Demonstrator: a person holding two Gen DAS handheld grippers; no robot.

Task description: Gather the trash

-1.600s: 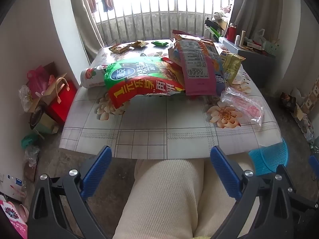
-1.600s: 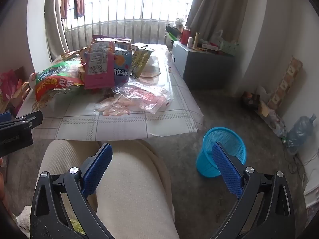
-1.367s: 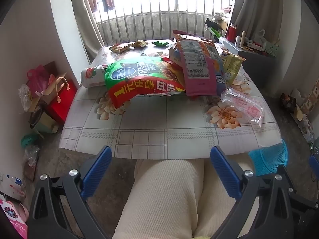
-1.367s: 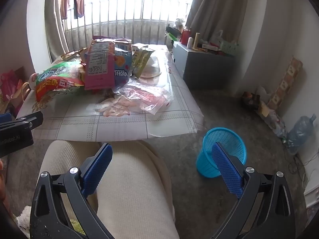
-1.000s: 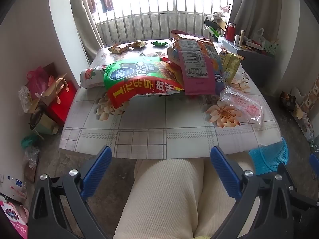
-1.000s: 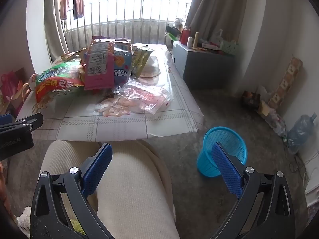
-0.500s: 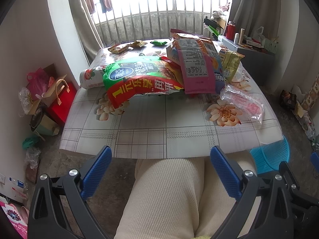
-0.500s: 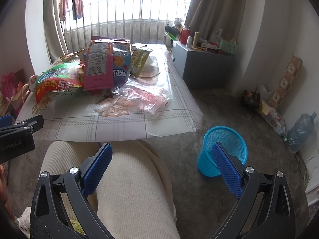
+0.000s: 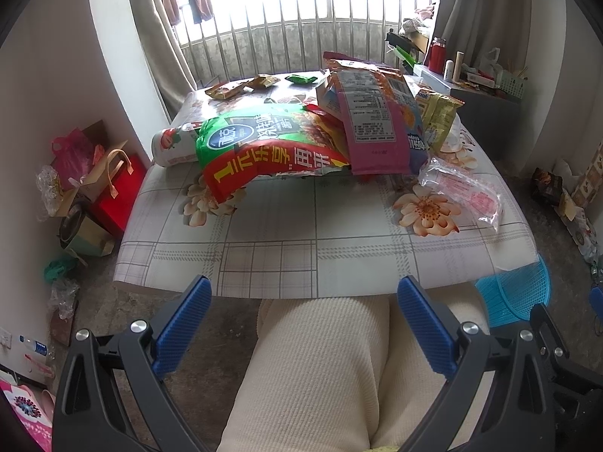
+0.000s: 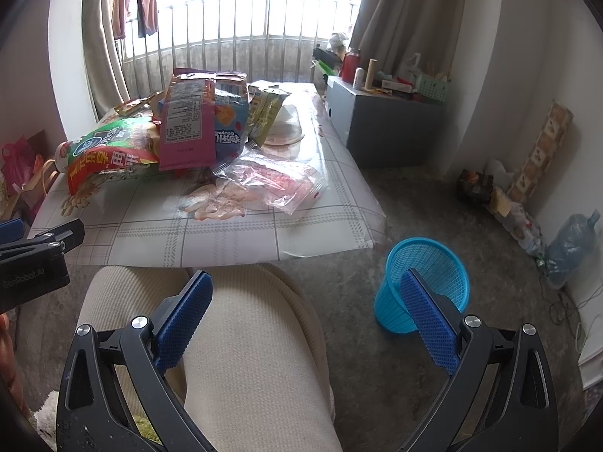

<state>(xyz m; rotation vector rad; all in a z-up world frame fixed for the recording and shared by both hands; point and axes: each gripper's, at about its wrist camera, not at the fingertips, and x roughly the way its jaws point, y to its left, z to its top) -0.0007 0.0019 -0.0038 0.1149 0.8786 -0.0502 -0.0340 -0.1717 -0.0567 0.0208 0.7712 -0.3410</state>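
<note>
**Both hand-held grippers empty over the lap, wrappers waiting on the bench**

The left hand-held gripper [image 9: 301,301] hangs above the person's knee [image 9: 320,369] with its blue pads spread wide and nothing between them. The right hand-held gripper [image 10: 307,297] is likewise spread and empty, one pad over the lap, the other in line with the blue basket [image 10: 426,260] standing on the floor just beside the bench corner.

Ahead, the bench [image 9: 271,241] under its flowered cloth carries the trash. Nearest the right side lies a clear plastic bag [image 10: 275,180], flat, crinkled and probably slippery; a pinch on a loose edge or corner should hold better than one on its flat middle. The green-and-red snack bag [image 9: 264,150] and the pink packet [image 9: 373,128] leaning over it look light and limp; they will likely sag or fold when lifted, so a grip on a sealed end seam seems safest. A yellow packet [image 9: 437,116] stands behind them, and small wrappers [image 9: 241,86] lie well apart at the far end, a longer reach.
</note>
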